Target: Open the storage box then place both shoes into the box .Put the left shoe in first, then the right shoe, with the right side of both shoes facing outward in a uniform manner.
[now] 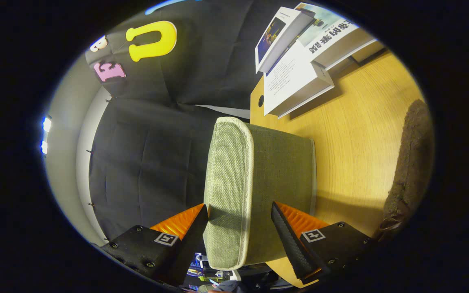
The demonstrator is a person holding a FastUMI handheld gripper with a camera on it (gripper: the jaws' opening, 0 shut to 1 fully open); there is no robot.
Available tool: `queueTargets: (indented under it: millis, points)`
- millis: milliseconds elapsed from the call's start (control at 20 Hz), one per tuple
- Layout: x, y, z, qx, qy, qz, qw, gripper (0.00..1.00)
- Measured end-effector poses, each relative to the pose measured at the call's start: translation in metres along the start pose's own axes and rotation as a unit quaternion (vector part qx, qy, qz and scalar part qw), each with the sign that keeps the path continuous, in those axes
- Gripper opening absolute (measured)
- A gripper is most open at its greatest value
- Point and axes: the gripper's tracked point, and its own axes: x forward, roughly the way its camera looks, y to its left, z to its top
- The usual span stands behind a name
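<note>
Gripper view, camera rolled sideways: the gripper (239,219) has its two fingers set apart either side of a grey-green woven-fabric storage box with pale piped edging (255,191). The box sits between the fingers; its piped lid edge passes close by one fingertip and the far wall runs near the other. Whether both pads actually press on the fabric cannot be read from here, so the grip state is left as undetermined: fingers spread around the box, contact unconfirmed. Judged step: opening the box, lid apparently on. To do it well, the fingers should catch the lid rim alone, not lid and body together, and the lift should be slow and square, since soft fabric walls are likely to buckle or drag the whole box along. The box rests on a light wood-grain tabletop (364,134). Beyond the fingers, a stack of white-covered books (299,69) lies on the table, well apart from the box. A dark brown fuzzy object (411,162) lies off to one side, possibly one of the shoes; too blurred to say. Black cloth hangs behind the table, with a pale wall past it.
</note>
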Motion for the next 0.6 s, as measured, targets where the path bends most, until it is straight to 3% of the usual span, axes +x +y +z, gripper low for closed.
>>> queueTargets:
  millis: [100, 150, 200, 350, 600]
  points:
    - [-0.001, 0.011, 0.003, -0.002, -0.005, 0.015, 1.0, 0.76]
    - [0.0, 0.014, 0.004, 0.001, -0.005, 0.022, 1.0, 0.59]
    - [-0.004, 0.016, 0.005, 0.005, -0.002, 0.029, 1.0, 0.56]
    - [-0.009, 0.019, 0.01, 0.022, -0.01, 0.029, 0.999, 0.19]
    - [-0.018, 0.051, 0.008, -0.011, -0.003, 0.05, 0.999, 0.19]
